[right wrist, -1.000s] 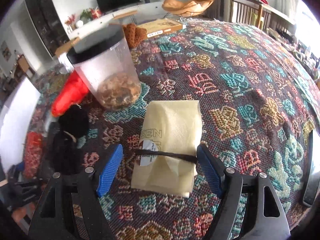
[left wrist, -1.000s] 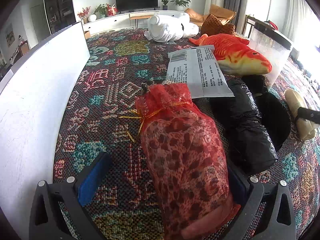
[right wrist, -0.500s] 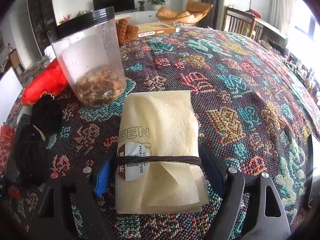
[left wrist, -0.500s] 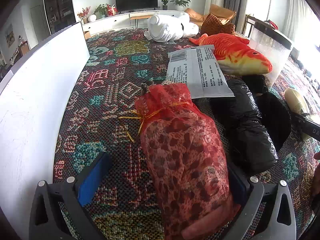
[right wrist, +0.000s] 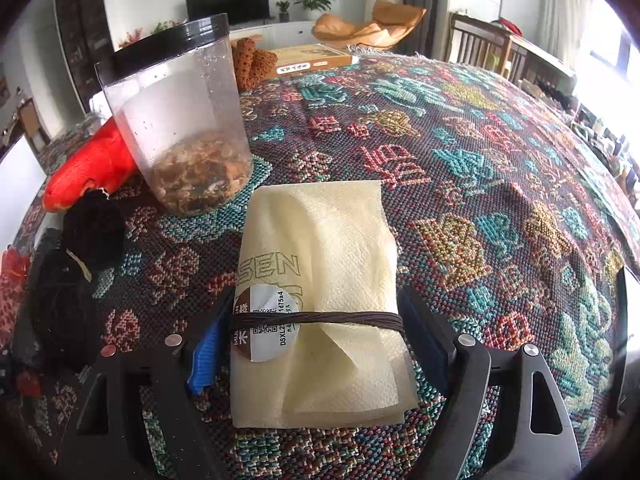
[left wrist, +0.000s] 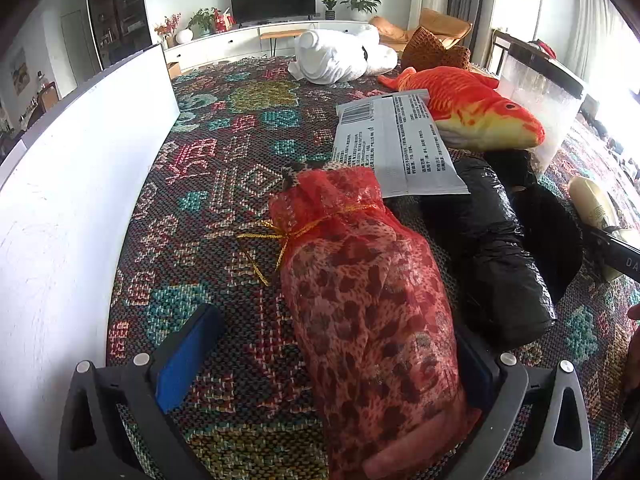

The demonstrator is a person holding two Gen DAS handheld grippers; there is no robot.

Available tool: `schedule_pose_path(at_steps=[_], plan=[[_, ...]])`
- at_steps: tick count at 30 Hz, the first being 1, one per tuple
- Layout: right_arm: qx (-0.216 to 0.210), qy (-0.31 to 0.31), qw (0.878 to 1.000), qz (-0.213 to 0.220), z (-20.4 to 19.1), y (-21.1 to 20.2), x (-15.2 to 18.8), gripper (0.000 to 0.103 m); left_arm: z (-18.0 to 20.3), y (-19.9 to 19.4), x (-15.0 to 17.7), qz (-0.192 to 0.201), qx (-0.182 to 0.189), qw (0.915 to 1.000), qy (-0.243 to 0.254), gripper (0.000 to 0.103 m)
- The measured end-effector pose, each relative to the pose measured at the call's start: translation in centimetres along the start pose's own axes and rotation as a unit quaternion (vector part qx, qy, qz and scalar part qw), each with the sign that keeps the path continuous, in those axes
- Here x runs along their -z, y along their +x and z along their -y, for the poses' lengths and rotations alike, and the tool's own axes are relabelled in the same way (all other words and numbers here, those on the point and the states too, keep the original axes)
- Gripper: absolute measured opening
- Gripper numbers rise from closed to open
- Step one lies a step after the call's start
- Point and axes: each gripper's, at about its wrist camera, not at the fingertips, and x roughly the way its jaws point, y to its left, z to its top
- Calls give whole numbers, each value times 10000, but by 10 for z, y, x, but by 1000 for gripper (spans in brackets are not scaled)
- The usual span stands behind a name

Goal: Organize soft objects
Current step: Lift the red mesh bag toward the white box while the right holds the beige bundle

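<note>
A red mesh pouch with leopard-print cloth inside (left wrist: pixel 368 312) lies on the patterned tablecloth (left wrist: pixel 224 200). My left gripper (left wrist: pixel 320 352) is open around its near end: the right finger touches it, the left finger (left wrist: pixel 188 352) stands apart. A cream folded cloth bundle tied with a brown cord (right wrist: pixel 320 292) lies between the fingers of my right gripper (right wrist: pixel 320 344), which has closed onto its sides at the cord. The bundle also shows in the left wrist view (left wrist: pixel 596 208).
A black plastic bundle (left wrist: pixel 492 248), a printed paper sheet (left wrist: pixel 396 144), an orange fish plush (left wrist: pixel 472 112) and a white plush (left wrist: pixel 336 56) lie nearby. A clear jar with a black lid (right wrist: pixel 180 120) stands just beyond the cream bundle. A white board (left wrist: pixel 72 184) walls the left side.
My right gripper moved forward over the cream bundle and its fingers closed in against its sides. My left gripper and the red pouch stayed still.
</note>
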Motion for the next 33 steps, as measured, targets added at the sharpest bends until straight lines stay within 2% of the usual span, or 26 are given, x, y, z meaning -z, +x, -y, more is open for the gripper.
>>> schedule_pose_path(at_steps=[25,28,30,31,32,33], plan=[[-4,-4,10000,-4,0,0,0,84,1,0,0,-30,-5,10000,18,103],[-43,-105,9999,-81,-3,2,-1,87,1,2,-4,-286,48,9995,97,103],[-157,-196,9991,-353,-2,3,-7,87,-1,0,-7,-426,138,9990,57,102],[-265,-161,9984,-470,0,2,-10,81,-2,-2,-8,-404,218,9989,11,97],[-347,-93,9981,-502,4,0,-12,55,-2,-5,-8,-347,288,9990,-3,77],[-353,-93,9981,-506,7,-2,-15,53,-1,-9,-8,-263,246,9993,36,49]])
